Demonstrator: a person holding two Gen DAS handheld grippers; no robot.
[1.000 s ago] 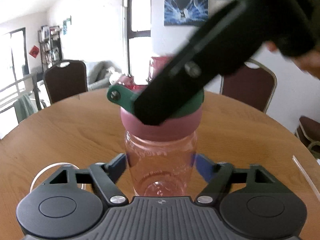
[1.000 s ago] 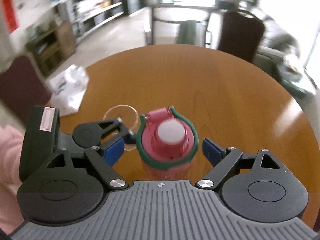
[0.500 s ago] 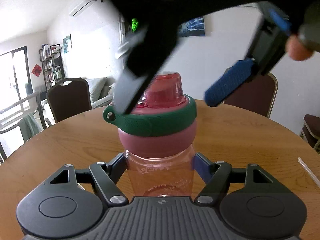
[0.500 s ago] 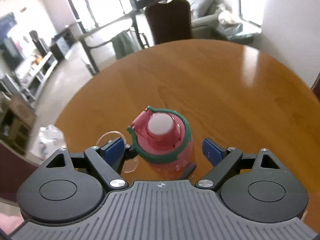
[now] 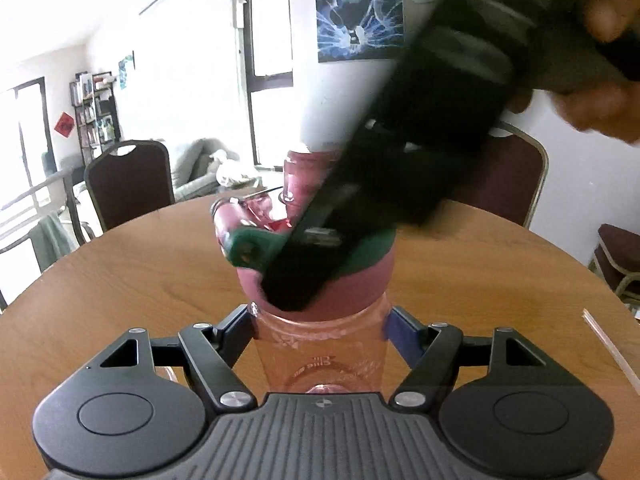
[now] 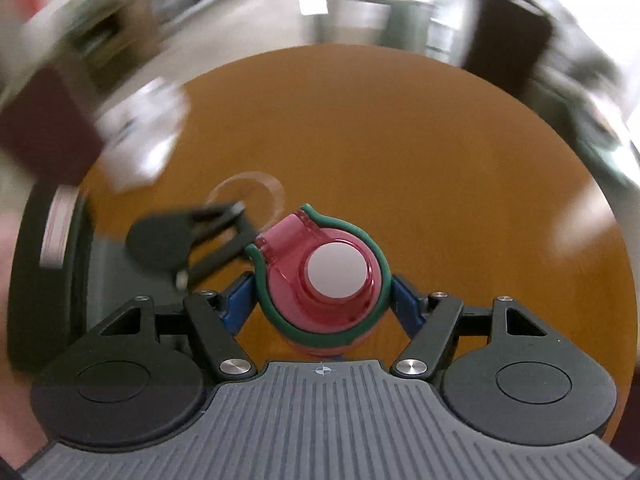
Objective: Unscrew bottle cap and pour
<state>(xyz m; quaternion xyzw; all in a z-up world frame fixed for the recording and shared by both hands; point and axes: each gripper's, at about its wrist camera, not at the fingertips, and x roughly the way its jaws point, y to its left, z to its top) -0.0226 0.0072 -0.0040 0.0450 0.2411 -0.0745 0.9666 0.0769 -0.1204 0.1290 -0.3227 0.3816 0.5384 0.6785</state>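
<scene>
bottle: the pink see-through bottle [image 5: 320,356] stands upright on the round wooden table [image 5: 120,280], near my side of it.
left gripper: my left gripper [image 5: 320,330] has its jaws clamped on the bottle body just under the cap, blue pads touching both sides.
right gripper: my right gripper [image 6: 323,300] comes in from above, jaws closed against the green ring of the cap [image 6: 320,272].
blur: the right wrist view smears all round, so i judge the cap turn is under way.
slip risk: the pads sit on the rounded ring; if they skid, the cap stays tight.
twist risk: if my left hold is weak, the whole bottle spins instead.
glass: a clear cup [image 6: 248,192] stands just beside the bottle; a jerk could knock it.
</scene>
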